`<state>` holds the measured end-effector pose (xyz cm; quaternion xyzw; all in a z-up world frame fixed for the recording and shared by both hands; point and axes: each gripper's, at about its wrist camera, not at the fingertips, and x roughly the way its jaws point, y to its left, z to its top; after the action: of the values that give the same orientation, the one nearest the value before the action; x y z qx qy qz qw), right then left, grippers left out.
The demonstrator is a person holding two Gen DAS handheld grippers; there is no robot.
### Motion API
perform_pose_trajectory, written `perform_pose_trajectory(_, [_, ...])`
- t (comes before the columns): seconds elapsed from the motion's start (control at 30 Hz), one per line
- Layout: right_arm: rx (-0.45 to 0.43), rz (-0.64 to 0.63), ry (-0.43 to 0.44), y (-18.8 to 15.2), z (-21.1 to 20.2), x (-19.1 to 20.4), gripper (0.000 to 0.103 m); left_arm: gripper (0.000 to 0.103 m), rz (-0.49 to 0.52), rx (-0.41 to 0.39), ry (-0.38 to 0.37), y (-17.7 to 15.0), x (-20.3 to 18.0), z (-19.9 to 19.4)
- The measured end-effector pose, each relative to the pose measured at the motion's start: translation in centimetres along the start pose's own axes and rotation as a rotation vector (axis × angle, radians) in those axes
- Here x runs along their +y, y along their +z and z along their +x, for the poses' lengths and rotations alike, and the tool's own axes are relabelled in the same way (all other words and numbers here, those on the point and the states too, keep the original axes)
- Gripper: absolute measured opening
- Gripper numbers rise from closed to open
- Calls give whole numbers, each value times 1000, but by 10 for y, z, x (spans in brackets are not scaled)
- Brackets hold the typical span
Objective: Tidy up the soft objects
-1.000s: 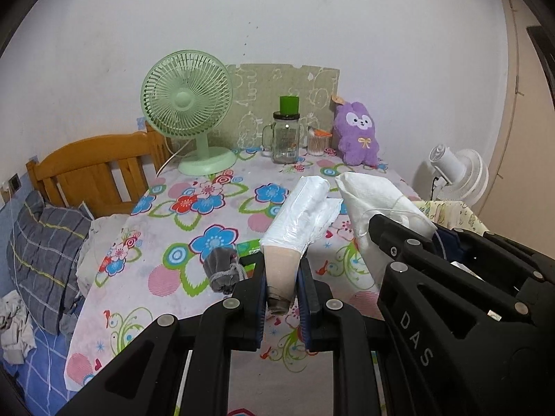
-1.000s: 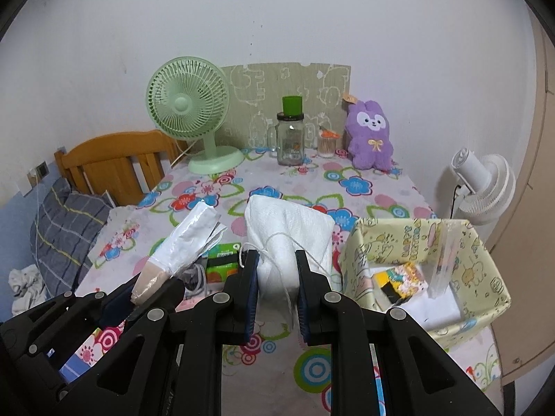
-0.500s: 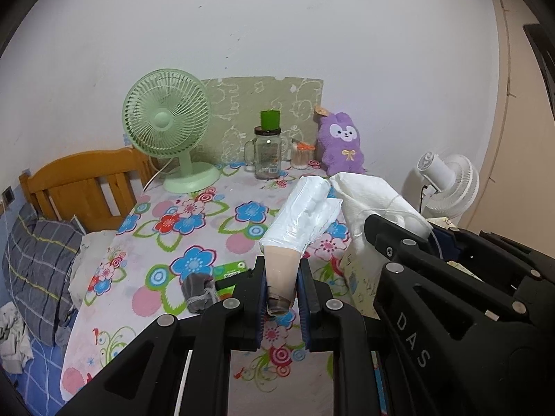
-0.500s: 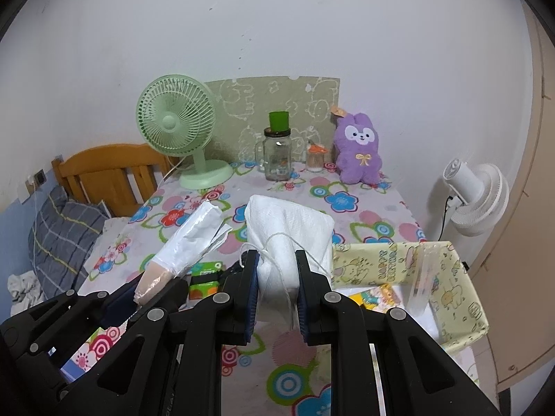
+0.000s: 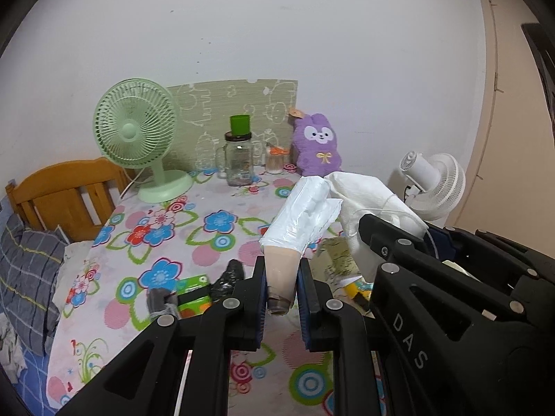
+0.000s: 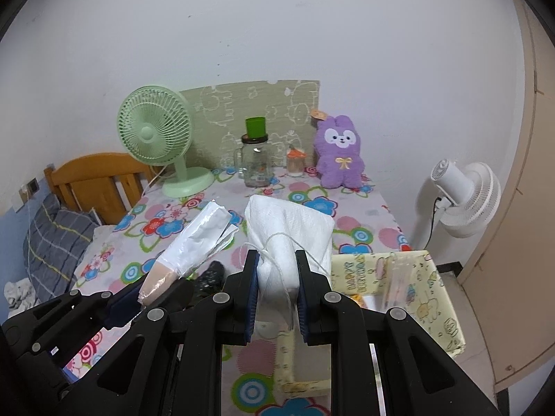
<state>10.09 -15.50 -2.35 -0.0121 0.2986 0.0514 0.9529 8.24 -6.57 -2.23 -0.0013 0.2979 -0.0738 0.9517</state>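
Right now my left hand-held gripper [image 5: 281, 298] is clamped on the beige end of a plastic-wrapped pack [image 5: 301, 218], whose white wrapped part sticks up and forward above the floral surface [image 5: 163, 242]. My right hand-held gripper [image 6: 276, 291] is closed on a folded white cloth [image 6: 291, 232] with a thin white string looped round it; the cloth stands up between the pads. I see both bundles lifted off the surface and side by side, the pack to the left of the cloth.

Below and to the right of my right gripper sits a yellow patterned box [image 6: 416, 284], open at the top, with some small items inside that I cannot make out. On the surface beneath my left gripper lie a green carton [image 5: 194, 291] and a dark grey rolled item [image 5: 229, 277], just beside each other.

At the far edge against the wall stand a green desk fan [image 6: 156, 138], a glass jar [image 6: 256, 166] with a green cup on its lid, and a purple plush rabbit [image 6: 340, 156]. A white fan [image 6: 464, 194] stands off the right side of the surface.
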Motion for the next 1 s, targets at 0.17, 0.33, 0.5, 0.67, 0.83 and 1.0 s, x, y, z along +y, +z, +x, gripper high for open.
perform_pose_trajectory(0.17, [-7, 8, -13, 1, 0, -17, 22, 14, 10, -3, -17, 3, -15, 5])
perform_pose_trajectory(0.33, [-5, 20, -34, -1, 4, -35, 22, 14, 24, 2, -43, 4, -30, 15])
perform_pose_trajectory(0.5, [6, 34, -59, -4, 9, -53, 22, 14, 34, 14, -72, 5, -47, 27])
perform_pose_trajectory(0.67, [15, 47, -78, -6, 14, -69, 22, 14, 46, 29, -96, 5, -62, 38])
perform_pose_trajectory(0.83, [32, 66, -95, -10, 22, -86, 22, 14, 57, 49, -115, 3, -75, 49])
perform_pose_trajectory(1.0, [50, 84, -104, -17, 29, -101, 22, 14, 71, 75, -134, -1, -90, 60])
